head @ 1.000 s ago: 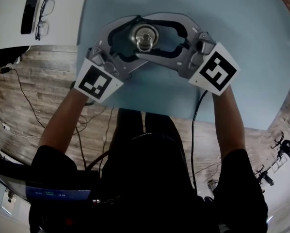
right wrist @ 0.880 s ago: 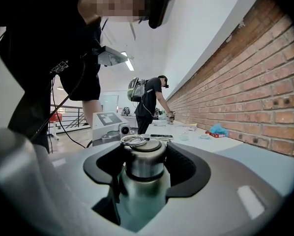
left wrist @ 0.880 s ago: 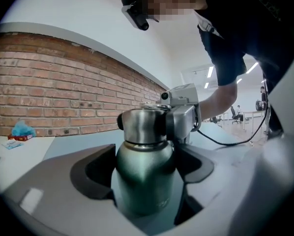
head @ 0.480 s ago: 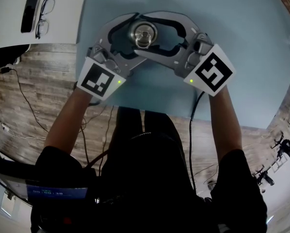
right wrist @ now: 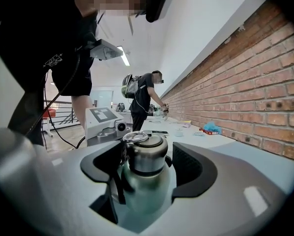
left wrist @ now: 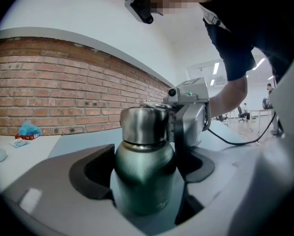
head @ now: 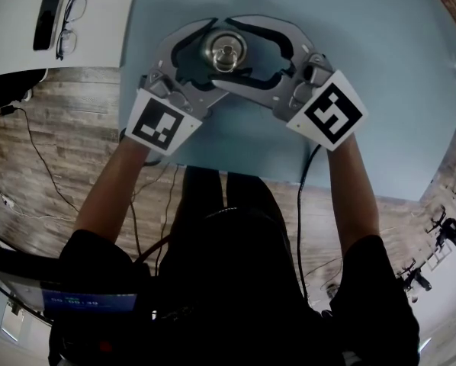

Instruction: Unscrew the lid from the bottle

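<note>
A steel bottle stands upright on the light-blue table. It has a dark green body and a silver lid with a ring on top. My left gripper comes in from the left, and its dark pads press on the body. My right gripper comes in from the right at lid height. Its jaws have just been opening. The lid sits between the pads with a gap on each side.
A phone and glasses lie on a white table at the upper left. Cables trail over the wooden floor by the table's near edge. A brick wall runs behind the table. A person stands far off.
The right gripper's jaws have spread away from the lid, and its marker cube has shifted slightly left. The bottle and the left gripper have stayed where they were.
</note>
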### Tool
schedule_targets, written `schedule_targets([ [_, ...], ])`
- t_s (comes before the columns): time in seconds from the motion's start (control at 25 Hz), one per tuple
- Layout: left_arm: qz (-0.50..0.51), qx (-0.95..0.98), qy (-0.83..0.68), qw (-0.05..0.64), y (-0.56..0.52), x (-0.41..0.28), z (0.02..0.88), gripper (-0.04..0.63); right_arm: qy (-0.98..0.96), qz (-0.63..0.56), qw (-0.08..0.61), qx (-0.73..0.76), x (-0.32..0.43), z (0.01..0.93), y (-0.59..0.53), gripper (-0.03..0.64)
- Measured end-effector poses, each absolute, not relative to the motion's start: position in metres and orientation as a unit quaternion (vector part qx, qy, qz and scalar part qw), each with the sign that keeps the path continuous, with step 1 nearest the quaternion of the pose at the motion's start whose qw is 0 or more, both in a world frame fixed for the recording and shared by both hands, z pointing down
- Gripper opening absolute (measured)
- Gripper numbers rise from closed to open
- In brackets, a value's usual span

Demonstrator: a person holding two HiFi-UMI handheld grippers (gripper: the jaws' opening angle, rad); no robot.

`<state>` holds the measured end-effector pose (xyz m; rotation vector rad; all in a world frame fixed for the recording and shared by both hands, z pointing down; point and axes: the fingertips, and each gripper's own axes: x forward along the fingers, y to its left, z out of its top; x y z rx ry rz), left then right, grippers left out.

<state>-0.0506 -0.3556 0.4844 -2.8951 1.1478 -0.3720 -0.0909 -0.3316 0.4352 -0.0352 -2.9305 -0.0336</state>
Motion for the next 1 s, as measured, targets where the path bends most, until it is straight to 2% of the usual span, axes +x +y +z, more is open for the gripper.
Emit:
schedule_targets([
  [0.52,-0.115,-0.880,0.461,-0.015,-0.352,-0.057,0.487,0.407,-0.985,0.007,0.059,0.162,-0.082,0.412,-0.339,0.347],
  [1.0,-0.093,-0.817,0.568,-0.024,-0.351,-0.066,0.482,0.393,-0.951,0.000,0.104,0.292,-0.088,0.425,-0.342,0.322],
])
